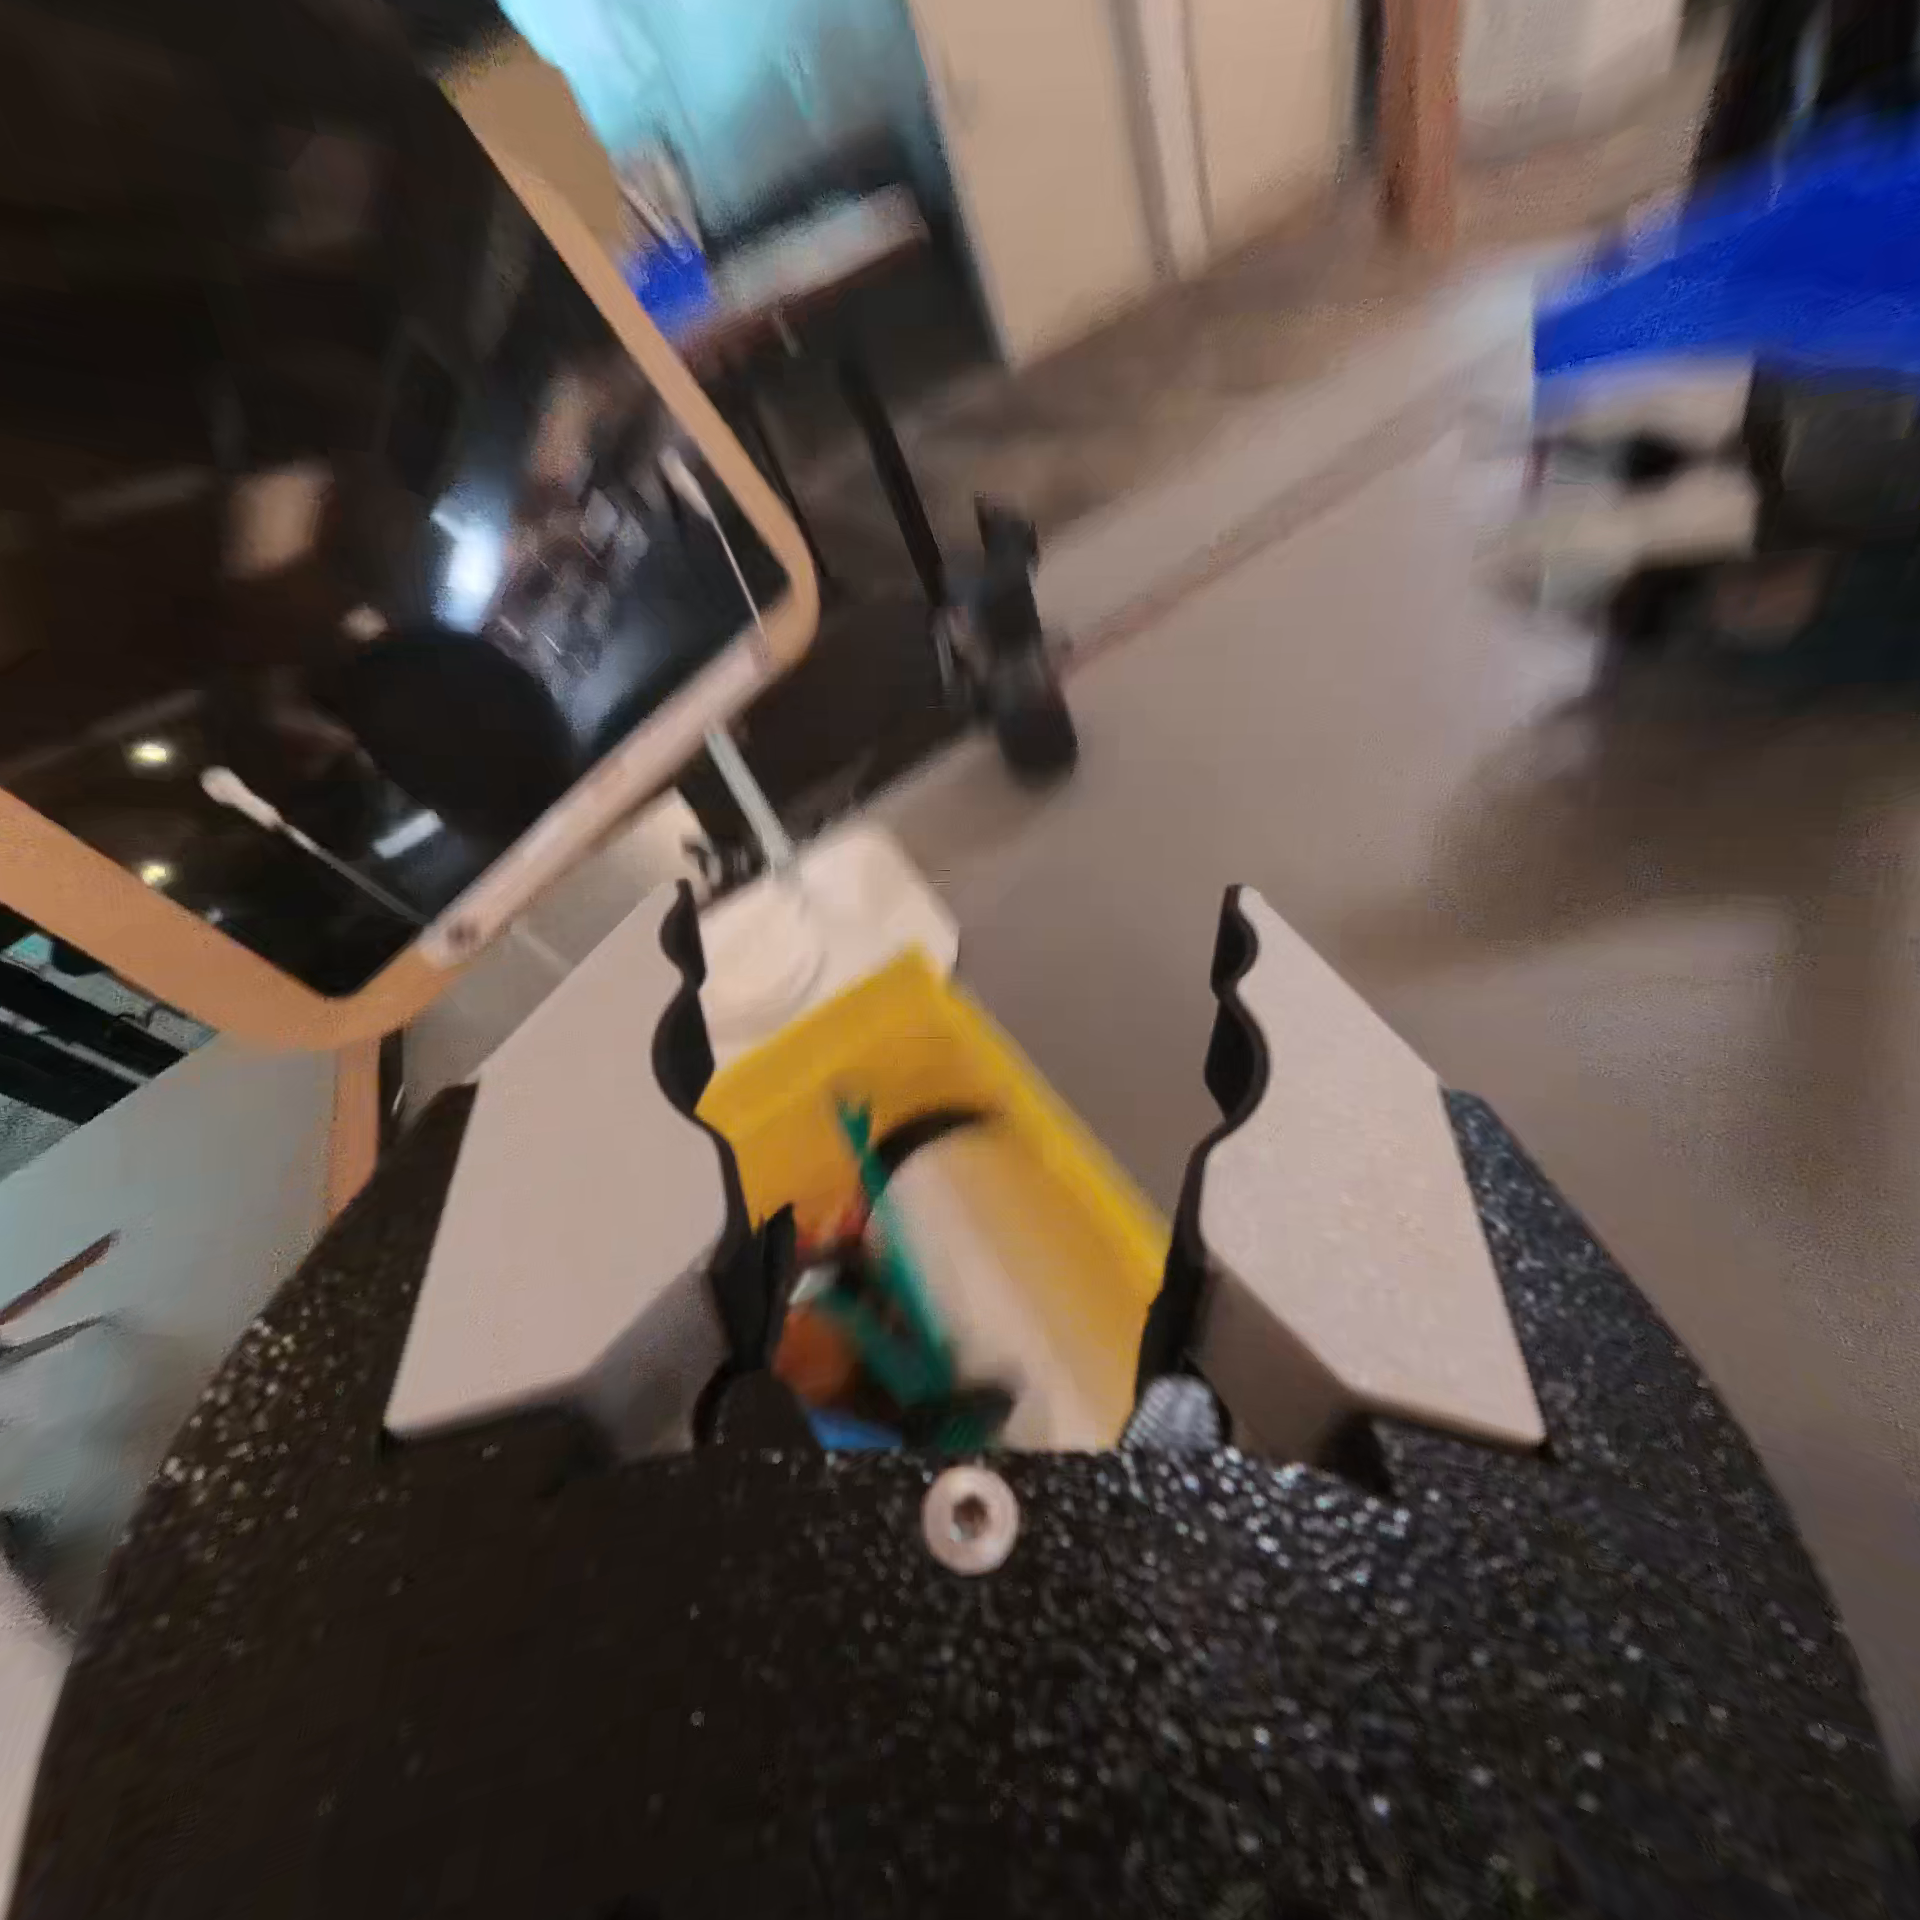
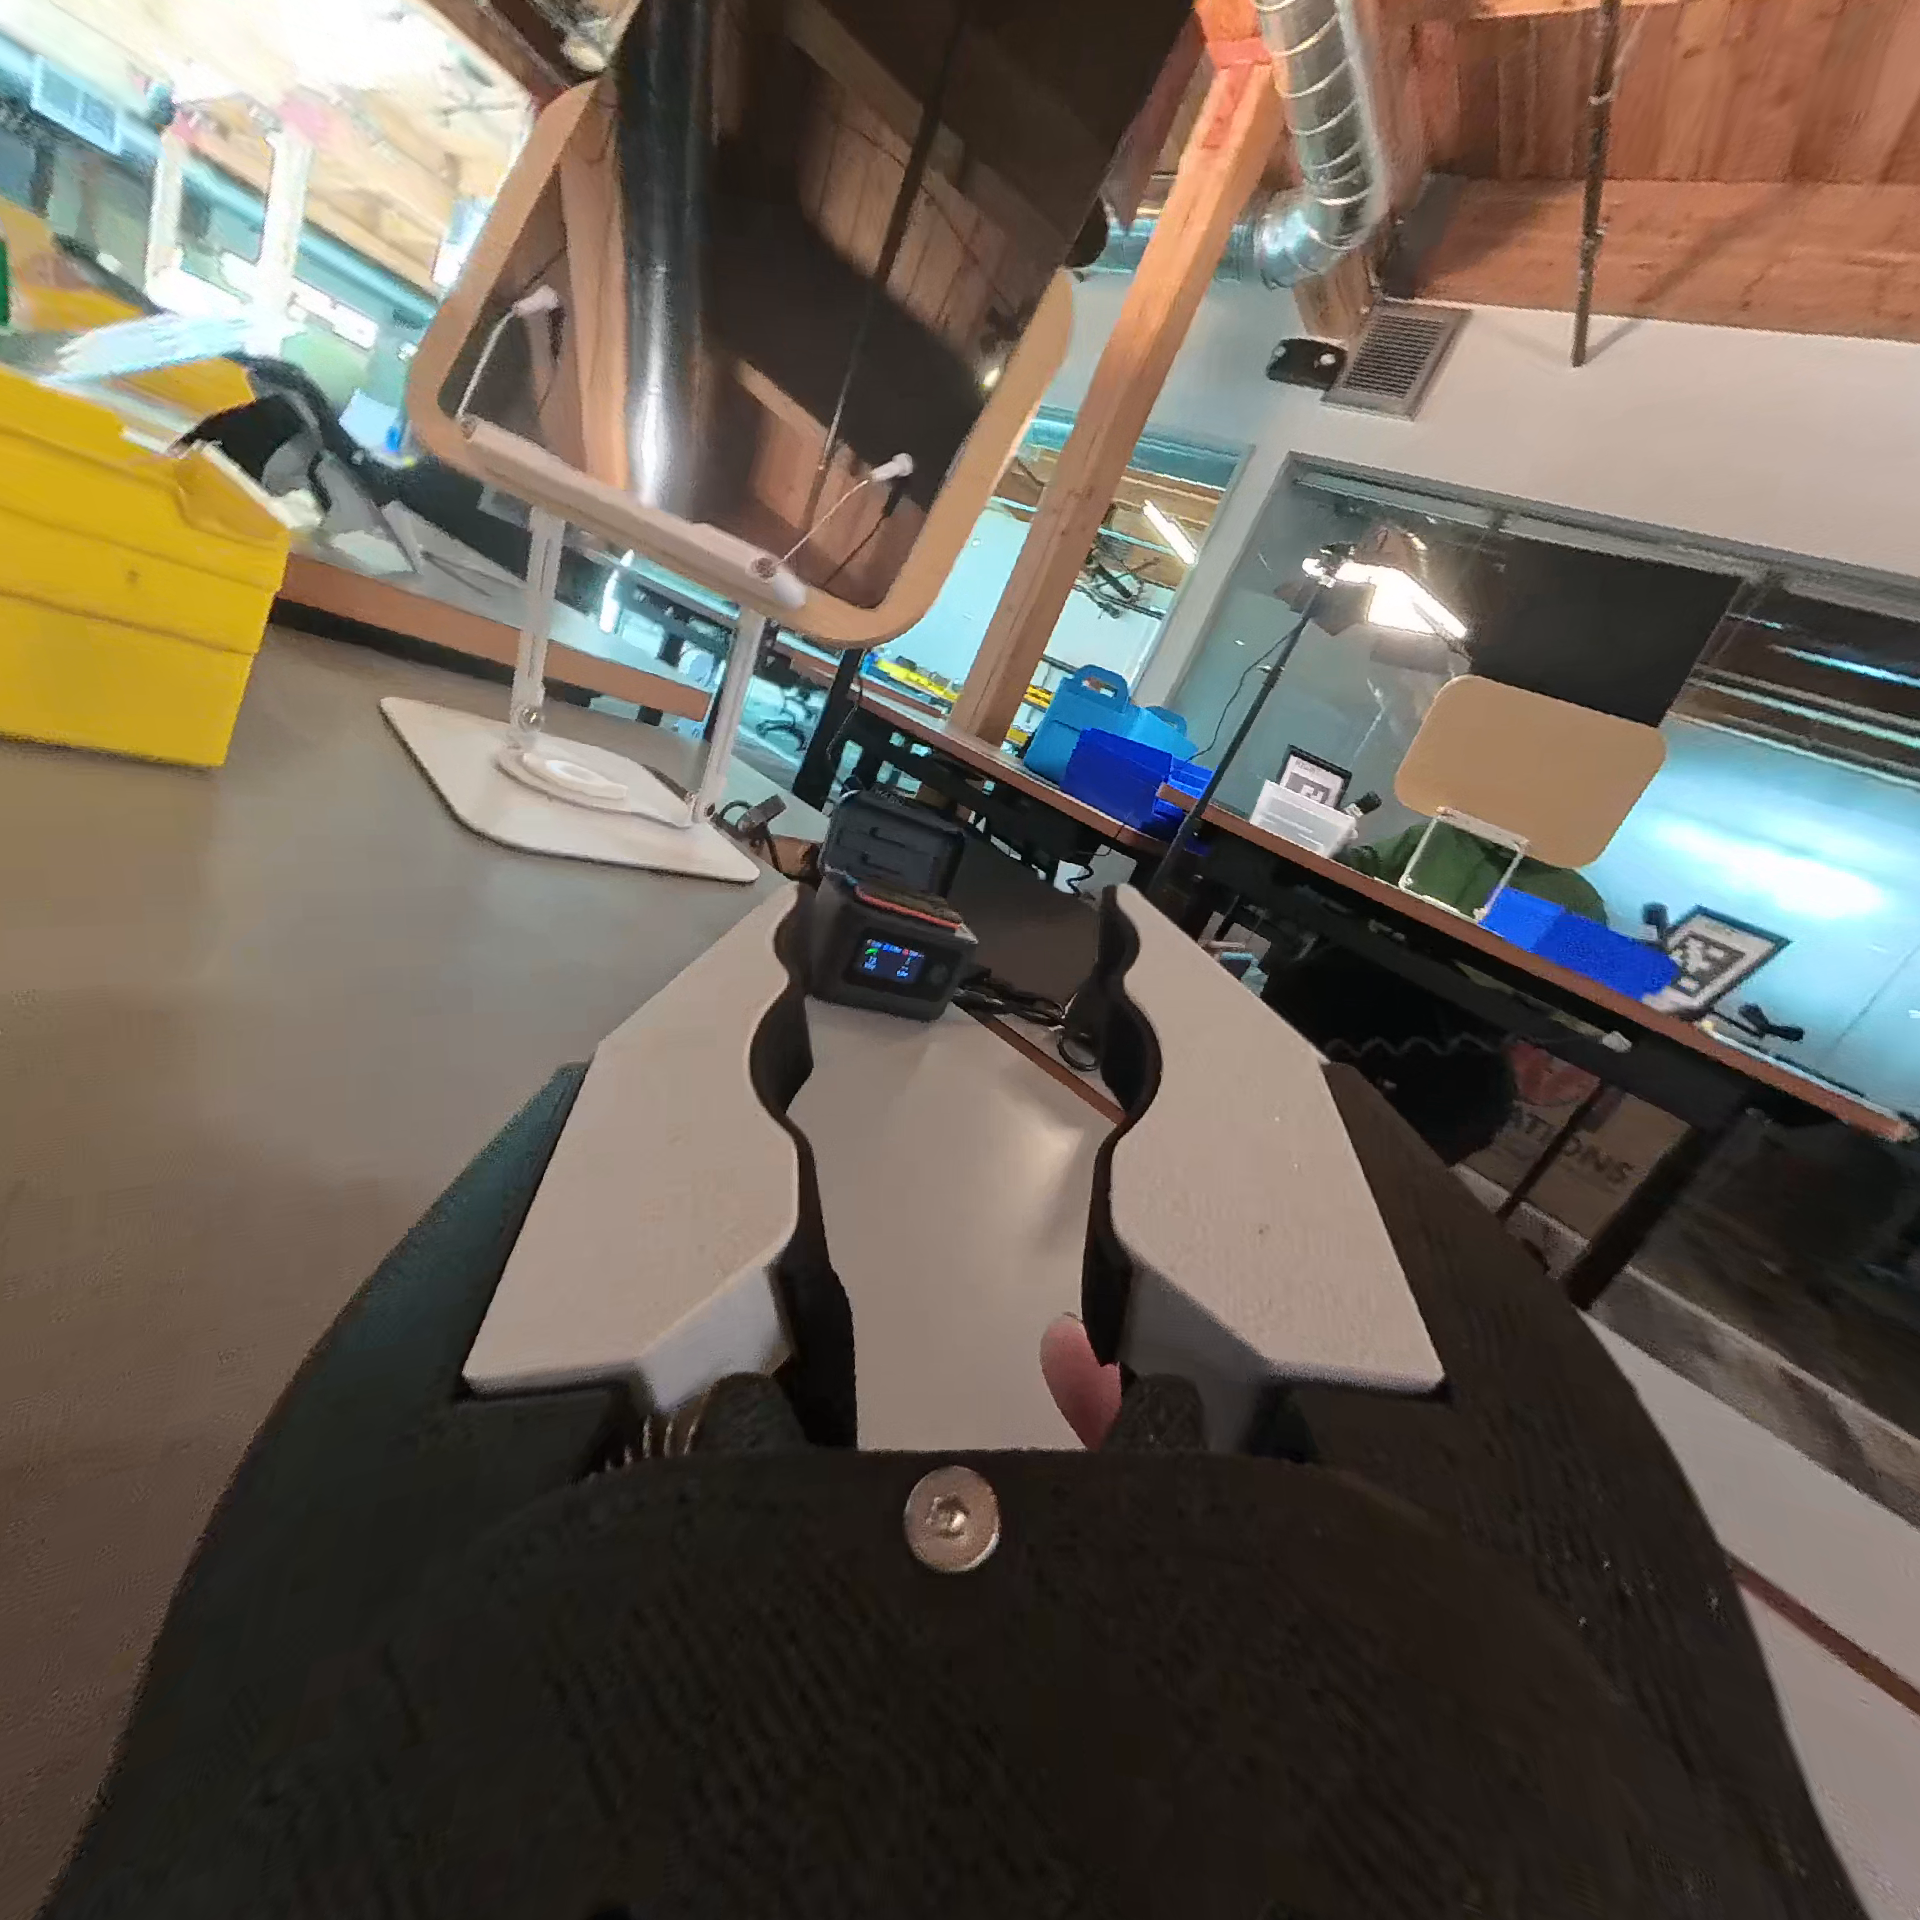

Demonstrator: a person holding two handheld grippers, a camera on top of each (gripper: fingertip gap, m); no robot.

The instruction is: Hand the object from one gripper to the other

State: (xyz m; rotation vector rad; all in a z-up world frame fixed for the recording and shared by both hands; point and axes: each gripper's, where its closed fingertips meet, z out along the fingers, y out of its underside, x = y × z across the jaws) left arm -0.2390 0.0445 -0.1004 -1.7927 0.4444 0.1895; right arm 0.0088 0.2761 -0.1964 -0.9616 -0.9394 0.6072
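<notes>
Object unidentifiable: blurred clutter fills yellow bin (image 1: 1049, 1122) beneath left gripper (image 1: 961, 1049), jaws apart, empty. Right gripper (image 2: 951, 997) likewise agape over grey table (image 2: 208, 1039). Only right view shows mirror stand (image 2: 582, 800), small-screened black device (image 2: 894, 961).

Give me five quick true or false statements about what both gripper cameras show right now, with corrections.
1. The left gripper hangs open above a yellow bin. True.
2. The bin is empty. False: blurred items lie inside.
3. The right gripper grips an object. False: its jaws are open with nothing between them.
4. A tilted mirror stands on a white base. True.
5. The small black device ahead has a dark screen. False: the screen is lit.
</notes>
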